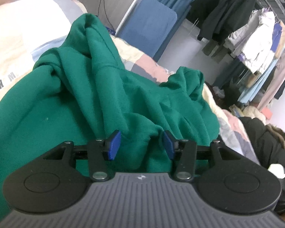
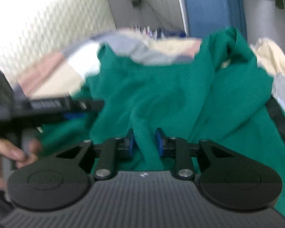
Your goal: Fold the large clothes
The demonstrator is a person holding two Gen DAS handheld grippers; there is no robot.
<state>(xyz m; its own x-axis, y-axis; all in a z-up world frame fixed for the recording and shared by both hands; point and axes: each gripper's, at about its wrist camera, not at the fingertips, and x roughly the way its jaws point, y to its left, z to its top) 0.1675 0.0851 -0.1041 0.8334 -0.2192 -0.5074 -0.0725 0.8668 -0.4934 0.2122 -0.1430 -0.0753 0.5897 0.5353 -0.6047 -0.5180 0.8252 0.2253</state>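
Green sweatshirt (image 1: 108,87) looked soft, floppy, bulky; grab at hems. Left gripper (image 1: 140,144) fingers apart over a fold; right gripper (image 2: 144,142) fingers narrowly apart around a ridge, lower centre, clamping unclear.

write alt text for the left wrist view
The left gripper hangs open over a crumpled green garment lying on a patchwork quilt, a fold of cloth between its blue pads. Behind, a rack of hanging clothes.
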